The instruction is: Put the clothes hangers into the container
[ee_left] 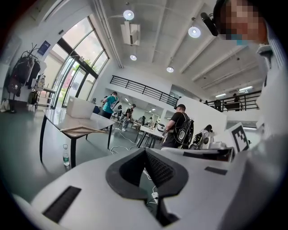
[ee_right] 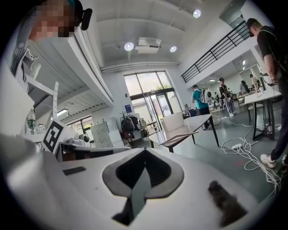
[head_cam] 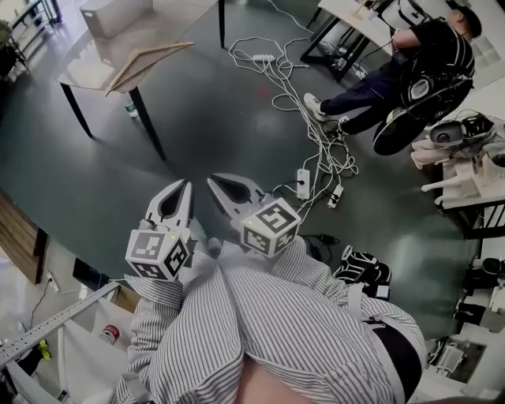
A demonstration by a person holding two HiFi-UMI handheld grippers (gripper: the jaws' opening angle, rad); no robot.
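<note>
A: Hangers (head_cam: 150,57)?
B: Flat on table (head_cam: 79,75), at edge nearest tongs, well apart from them. White container (head_cam: 110,14) toward far edge.
A: Long axis?
B: Roughly along that near edge.
A: Tongs?
B: Left gripper (head_cam: 187,184), right gripper (head_cam: 211,181) — both pinched closed, empty.

Left tool (head_cam: 186,188), right tool (head_cam: 215,183): jaws closed on nothing, side by side, pointing forward; arms bent, in striped sleeves.

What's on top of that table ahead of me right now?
Wooden hangers lie near the edge of the table, with a white box beyond them. The box's inside is not visible from any view.
</note>
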